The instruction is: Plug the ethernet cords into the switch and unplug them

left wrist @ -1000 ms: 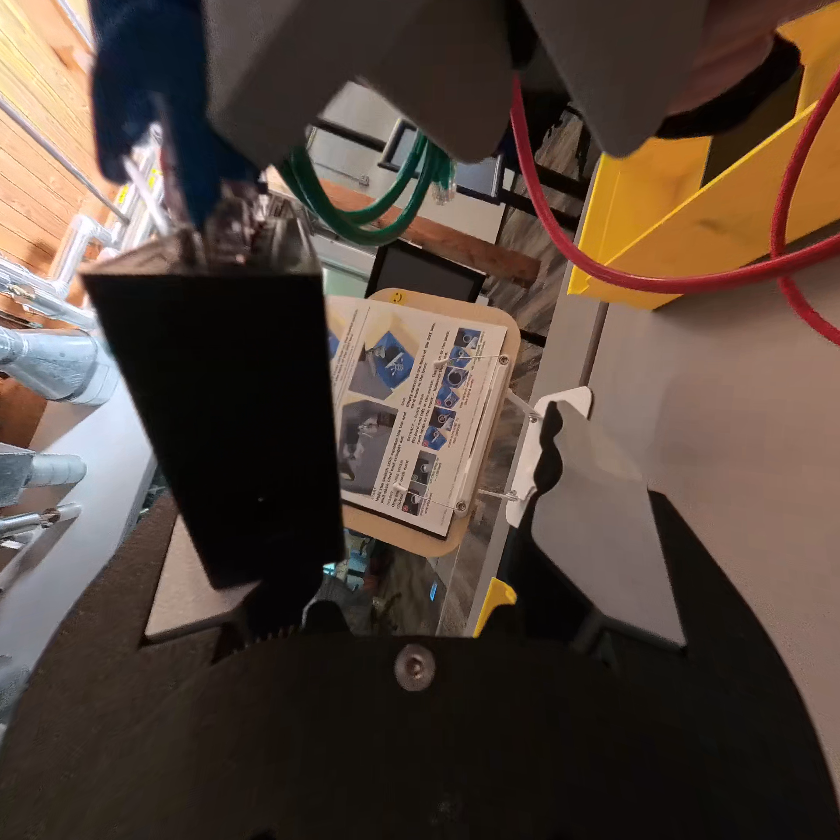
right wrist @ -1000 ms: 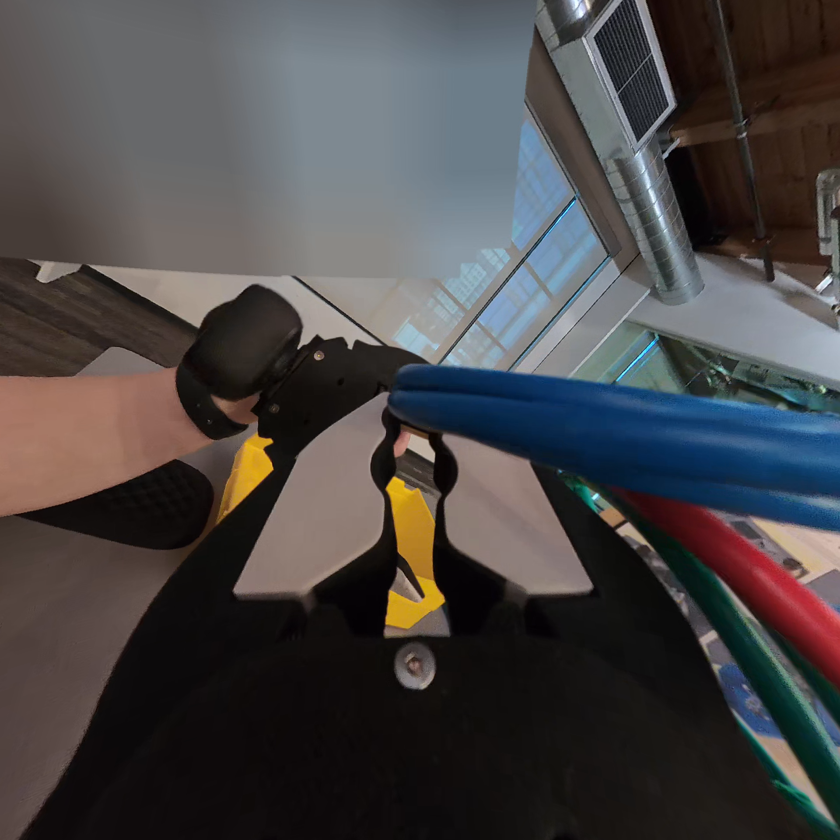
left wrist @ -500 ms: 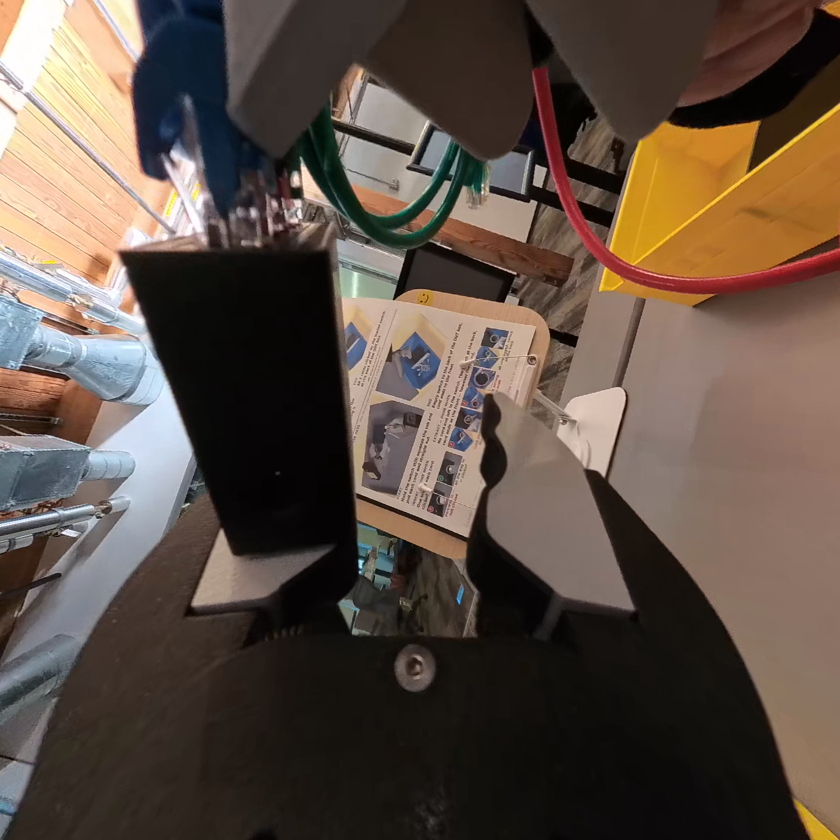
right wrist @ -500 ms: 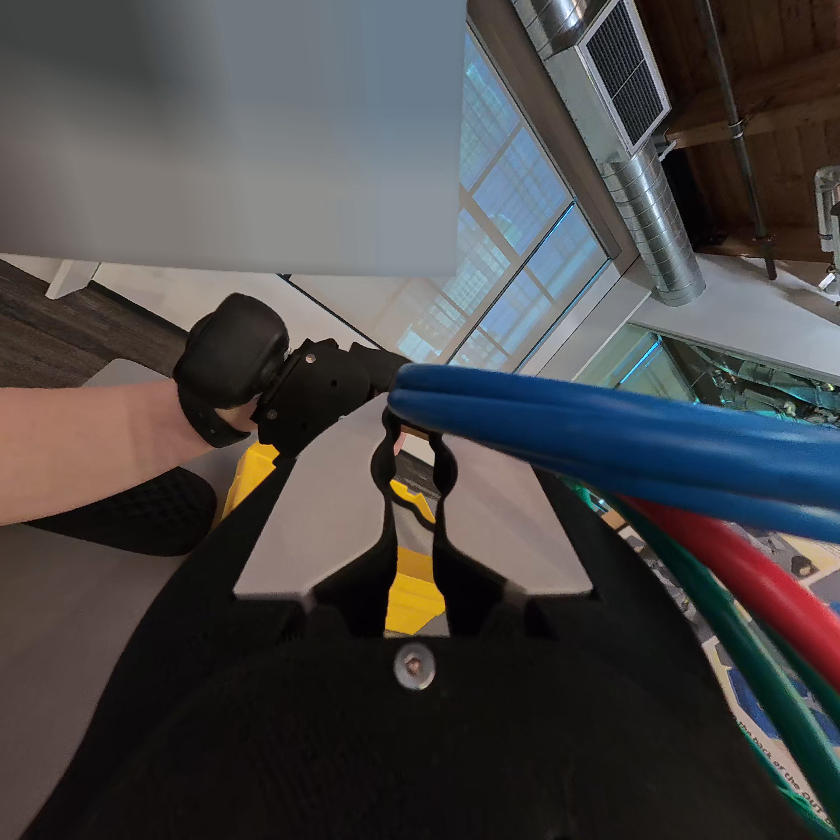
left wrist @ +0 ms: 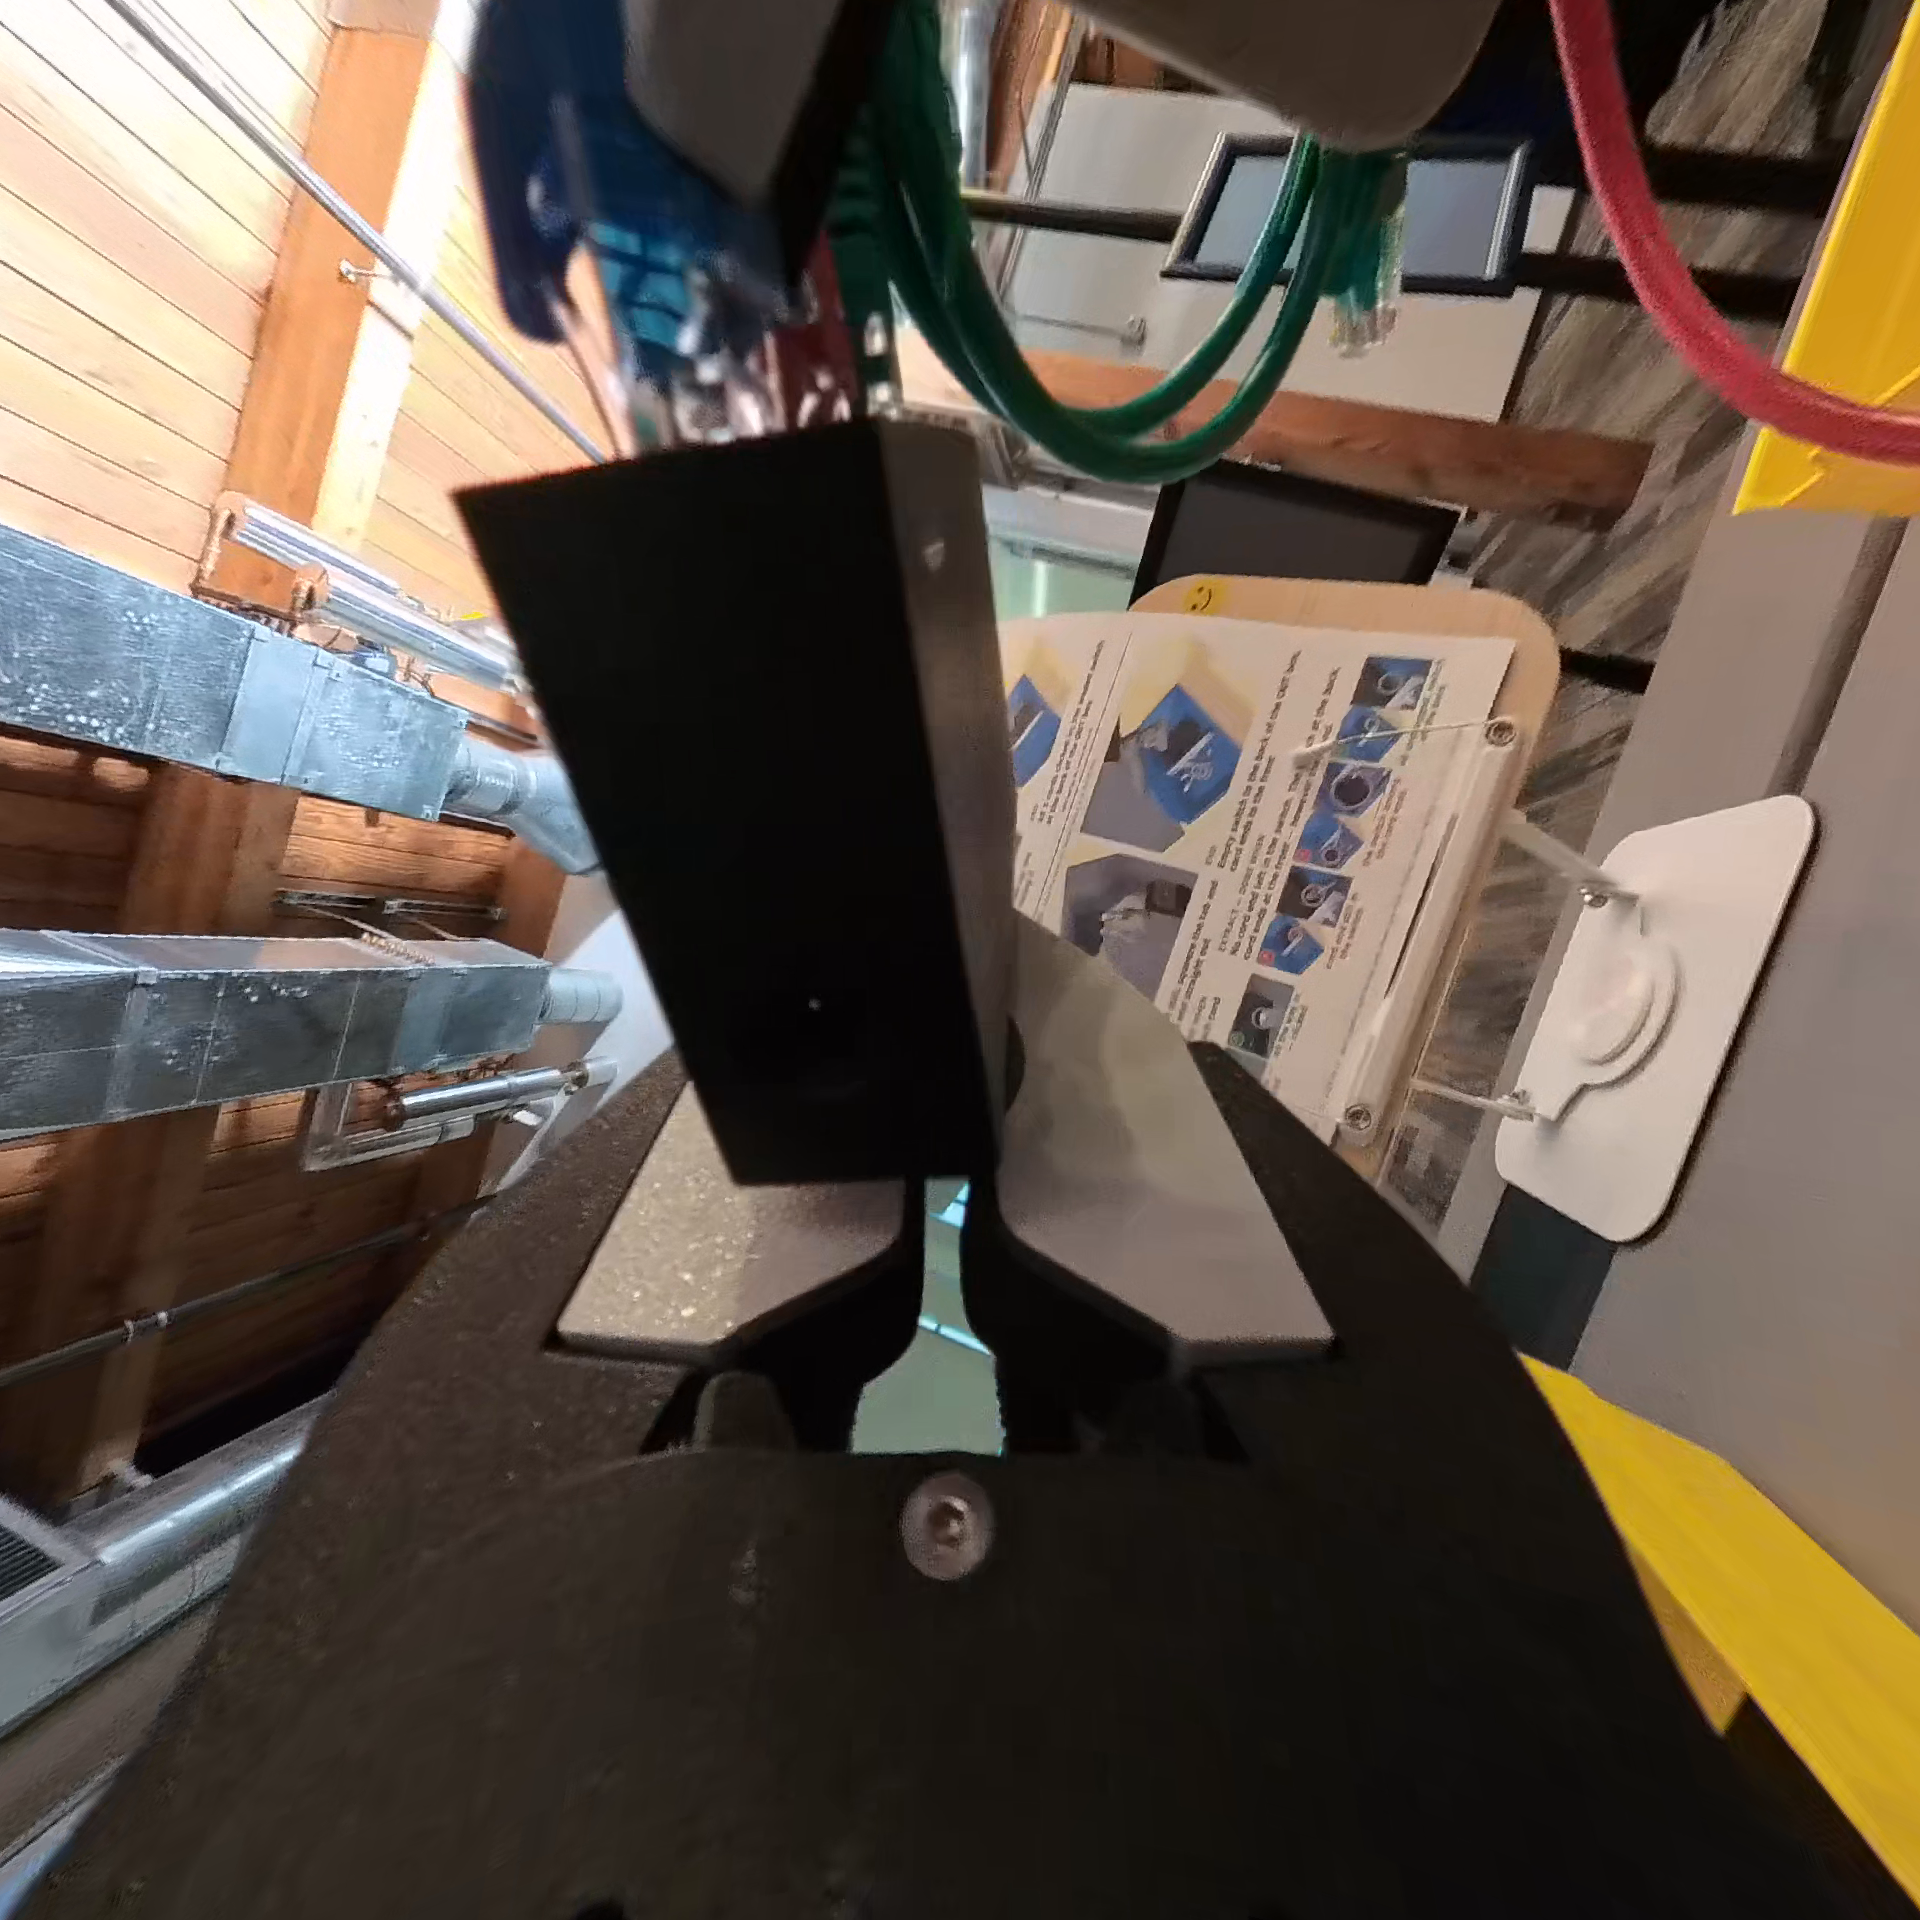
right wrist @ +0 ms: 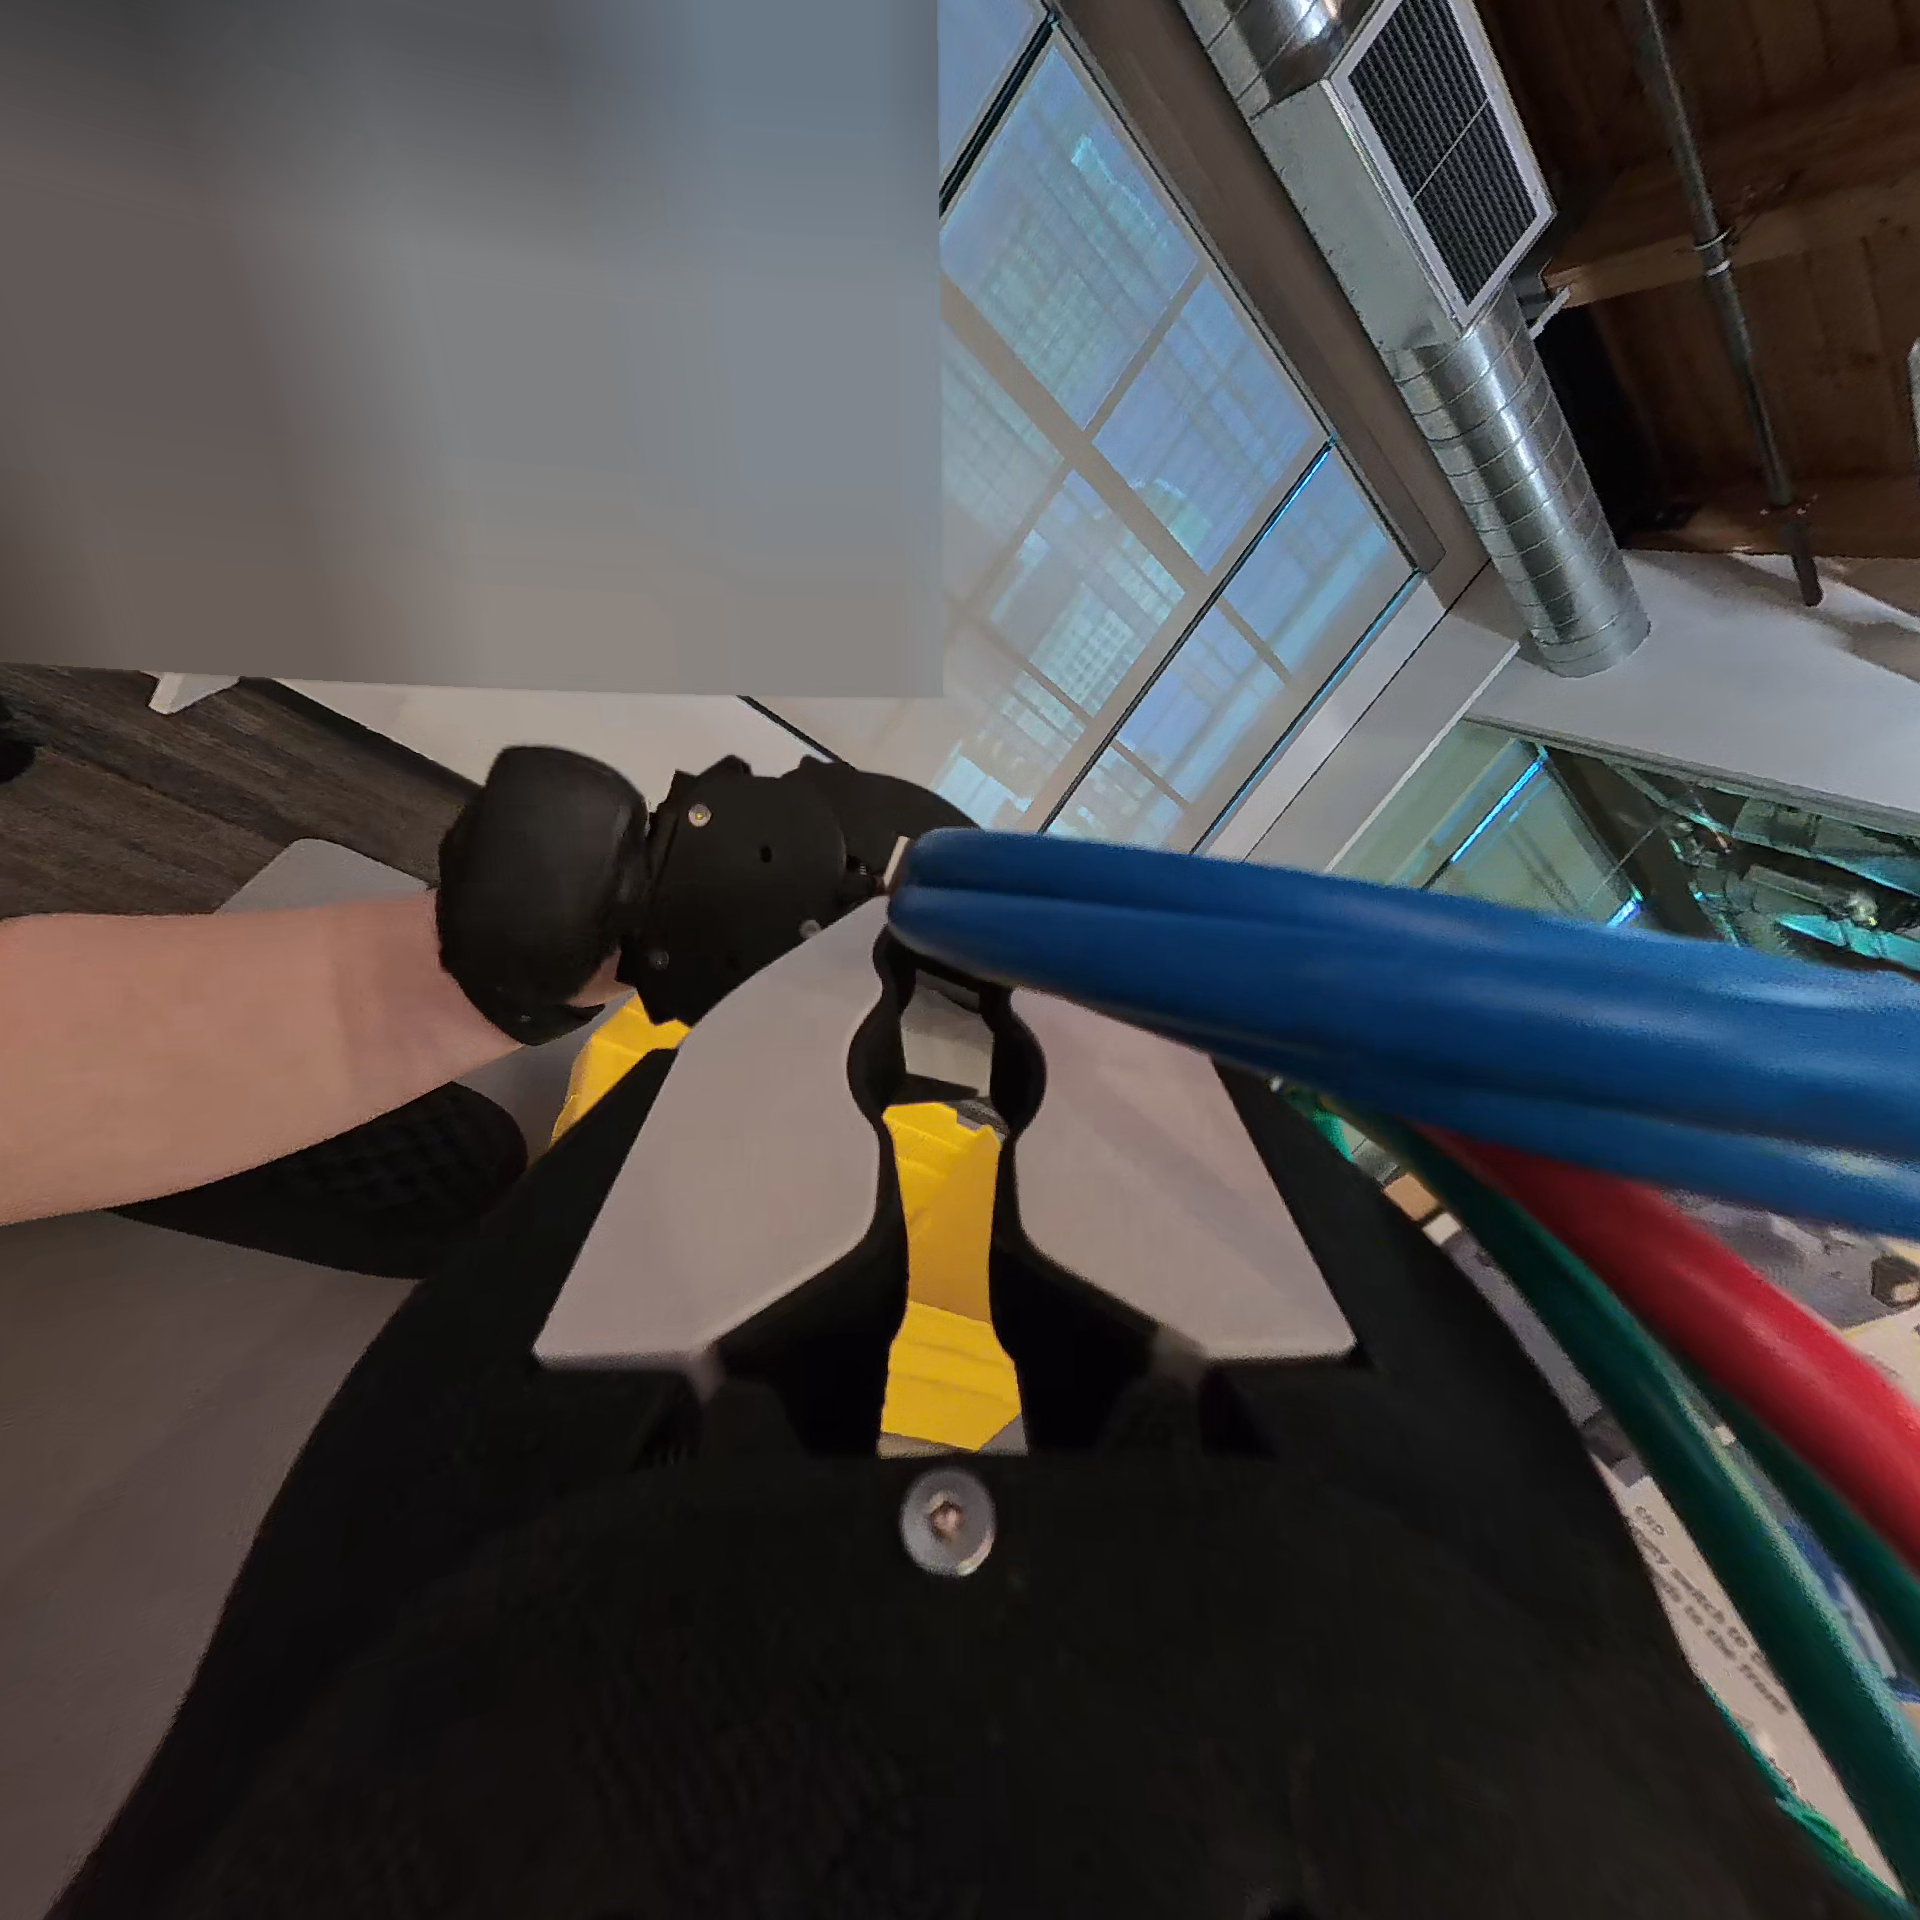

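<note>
In the left wrist view, my left gripper [left wrist: 914,997] is shut on the black switch [left wrist: 769,810] and holds it up in the air. Blue cords [left wrist: 540,208], a red cord [left wrist: 1662,312] and green cords [left wrist: 1091,384] run from the switch's top end. The right gripper's grey fingers [left wrist: 717,104] reach in there, blurred. In the right wrist view, my right gripper [right wrist: 940,940] is shut on the blue cords [right wrist: 1403,1039] at their plug end. The red cord [right wrist: 1714,1320] and green cords [right wrist: 1662,1507] pass beneath. The left gripper's body [right wrist: 748,883] is just beyond.
A yellow bin [left wrist: 1849,260] stands on the grey table [left wrist: 1766,831]. A picture sheet on a wooden board [left wrist: 1299,831] stands on a white base [left wrist: 1621,1018]. A loose green plug [left wrist: 1361,301] dangles. A person's forearm [right wrist: 208,1039] holds the left gripper. About 10 centimetres separates my left fingertips from my right.
My left gripper's jaws have closed from wide open onto the switch. The right gripper has stayed shut on the blue cords, and the left gripper has shifted slightly against it.
</note>
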### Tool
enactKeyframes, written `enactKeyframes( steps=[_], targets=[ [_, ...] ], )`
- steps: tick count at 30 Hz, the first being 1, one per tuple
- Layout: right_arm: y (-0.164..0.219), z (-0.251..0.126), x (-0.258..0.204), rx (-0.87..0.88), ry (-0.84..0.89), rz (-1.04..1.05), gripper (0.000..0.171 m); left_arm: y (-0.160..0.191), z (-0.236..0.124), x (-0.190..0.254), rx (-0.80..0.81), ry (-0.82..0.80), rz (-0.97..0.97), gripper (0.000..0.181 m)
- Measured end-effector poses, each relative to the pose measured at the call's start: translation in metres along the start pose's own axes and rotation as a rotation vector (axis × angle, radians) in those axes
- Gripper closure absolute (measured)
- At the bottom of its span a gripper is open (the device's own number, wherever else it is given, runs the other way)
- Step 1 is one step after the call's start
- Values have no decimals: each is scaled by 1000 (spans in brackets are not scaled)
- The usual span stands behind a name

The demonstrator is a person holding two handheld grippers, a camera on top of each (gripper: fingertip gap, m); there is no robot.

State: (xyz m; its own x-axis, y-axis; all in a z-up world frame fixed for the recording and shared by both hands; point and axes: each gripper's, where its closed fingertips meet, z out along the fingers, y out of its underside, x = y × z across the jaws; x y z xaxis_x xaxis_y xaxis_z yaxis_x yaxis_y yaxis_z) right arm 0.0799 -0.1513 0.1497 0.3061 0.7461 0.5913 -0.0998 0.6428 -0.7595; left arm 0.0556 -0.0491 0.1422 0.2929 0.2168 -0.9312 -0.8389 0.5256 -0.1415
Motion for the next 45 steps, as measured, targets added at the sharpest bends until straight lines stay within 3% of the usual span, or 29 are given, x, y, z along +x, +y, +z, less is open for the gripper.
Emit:
enactKeyframes(
  steps=[9,10,12,13,23,25,29,34,36,40,45],
  targets=[
    [8,3,1,-16,20,44,159,2,5,1,-23,-7,-69,181],
    [9,4,2,-25,20,62,159,4,5,0,-28,-10,-73,140],
    [13,4,4,-45,21,105,159,7,6,2,-42,-10,-66,140],
    [14,4,5,-54,21,121,159,8,7,3,-48,-2,-65,181],
    [18,4,11,-83,43,212,159,14,10,4,-103,-23,-30,181],
    [22,5,11,-120,55,192,169,13,10,6,-101,-19,-10,181],
    [22,2,20,-112,127,158,171,8,15,19,-99,16,-58,181],
    [57,0,24,-242,93,209,171,-16,19,56,62,98,-150,181],
    [71,1,22,-280,50,271,171,-29,16,76,106,210,-200,181],
    [107,-2,25,-341,-7,463,171,-15,18,101,-20,299,-166,181],
    [103,-11,47,-225,-1,653,171,-1,18,117,-85,375,-65,181]
  ],
)
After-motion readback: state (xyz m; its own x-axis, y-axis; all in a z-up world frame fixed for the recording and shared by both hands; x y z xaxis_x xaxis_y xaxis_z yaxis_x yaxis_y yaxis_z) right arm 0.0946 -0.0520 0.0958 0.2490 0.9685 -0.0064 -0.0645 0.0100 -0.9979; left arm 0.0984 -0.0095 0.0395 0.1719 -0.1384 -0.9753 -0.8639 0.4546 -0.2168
